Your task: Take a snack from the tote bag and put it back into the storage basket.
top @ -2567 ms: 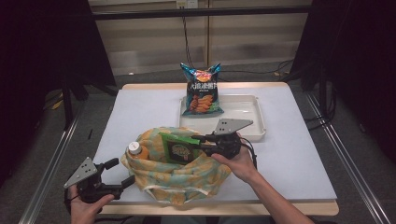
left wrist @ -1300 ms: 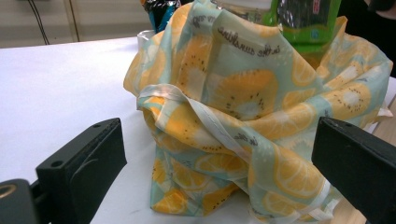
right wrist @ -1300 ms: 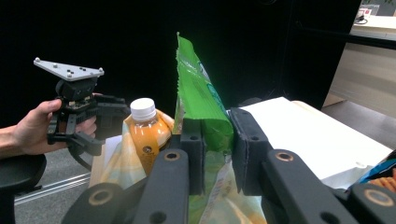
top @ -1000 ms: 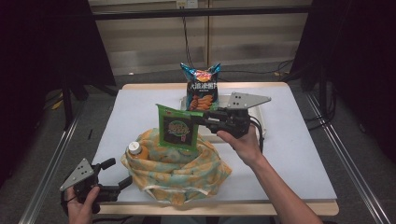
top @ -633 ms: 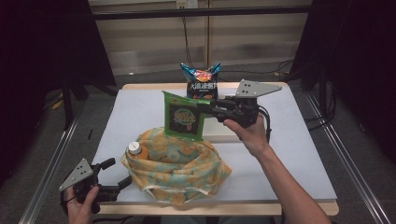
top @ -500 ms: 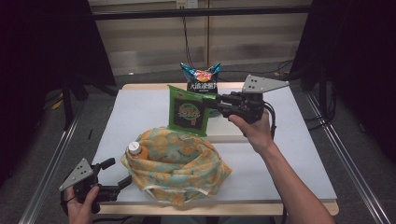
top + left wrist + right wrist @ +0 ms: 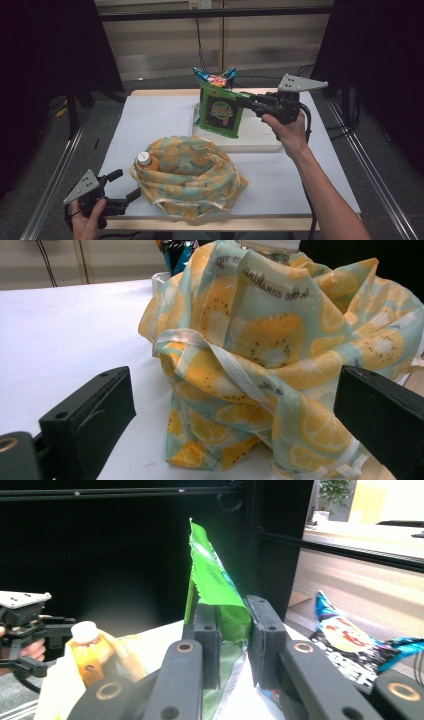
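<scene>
1. Lower left of the high view: the left gripper rests at the table's near edge, jaws spread wide and holding nothing, just beside the lemon-print cloth bag.
2. Centre of the frame: an orange bottle with a white cap pokes from the bag's left side.
3. Upper centre: the right gripper pinches the green snack bag by its edge, above the white tray.
4. Behind it, at the top, stands a blue snack bag.
</scene>
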Demonstrator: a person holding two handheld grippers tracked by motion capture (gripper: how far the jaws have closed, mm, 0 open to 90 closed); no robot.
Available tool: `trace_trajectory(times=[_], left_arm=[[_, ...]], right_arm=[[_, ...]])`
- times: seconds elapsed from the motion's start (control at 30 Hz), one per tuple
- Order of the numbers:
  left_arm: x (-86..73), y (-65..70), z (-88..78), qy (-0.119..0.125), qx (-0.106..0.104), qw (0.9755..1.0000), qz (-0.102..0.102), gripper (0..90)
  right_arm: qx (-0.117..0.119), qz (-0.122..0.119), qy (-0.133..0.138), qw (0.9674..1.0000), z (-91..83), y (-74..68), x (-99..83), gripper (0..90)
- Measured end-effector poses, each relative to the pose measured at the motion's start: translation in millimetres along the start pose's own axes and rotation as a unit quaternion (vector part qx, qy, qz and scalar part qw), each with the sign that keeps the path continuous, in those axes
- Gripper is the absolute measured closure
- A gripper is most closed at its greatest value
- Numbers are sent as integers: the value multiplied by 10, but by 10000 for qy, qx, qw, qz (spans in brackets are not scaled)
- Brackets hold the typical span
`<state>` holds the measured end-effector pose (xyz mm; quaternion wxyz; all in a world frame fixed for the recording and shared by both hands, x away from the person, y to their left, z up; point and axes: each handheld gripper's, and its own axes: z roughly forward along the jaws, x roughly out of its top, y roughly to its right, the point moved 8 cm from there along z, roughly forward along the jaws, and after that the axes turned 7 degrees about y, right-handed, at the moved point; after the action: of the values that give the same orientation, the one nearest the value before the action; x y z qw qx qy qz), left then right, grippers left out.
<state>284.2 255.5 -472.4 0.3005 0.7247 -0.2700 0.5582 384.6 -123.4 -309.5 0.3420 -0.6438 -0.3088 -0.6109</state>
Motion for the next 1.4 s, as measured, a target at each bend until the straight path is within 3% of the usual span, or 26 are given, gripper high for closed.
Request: trace_trajectory(times=[0.17,0.2,0.3,0.33,0.73,1.07,1.4], left_arm=[[-2,-21,-14,4,47,10000,4,28],[-4,-32,-22,-14,175,9998,18,28],[1,-25,-20,1,168,9999,3,28],[3,-14,-16,16,30,10000,-2,28],[-14,-48,-10,-23,140,9999,-31,29],[-13,-41,4,-42,101,9999,-57,31],[-13,-49,-8,-31,97,9999,-42,31]], right_arm=[[-135,83,52,9999,-91,178,-19,767],[-178,102,44,9998,-109,219,-25,767],[-298,125,-2,9995,-164,334,-52,767],[-330,146,-5,9993,-180,370,-63,767],[-746,285,-110,9967,-314,801,-207,767],[-1007,610,-306,9926,-251,1169,-462,766],[-1216,677,-539,9888,-185,1371,-635,766]])
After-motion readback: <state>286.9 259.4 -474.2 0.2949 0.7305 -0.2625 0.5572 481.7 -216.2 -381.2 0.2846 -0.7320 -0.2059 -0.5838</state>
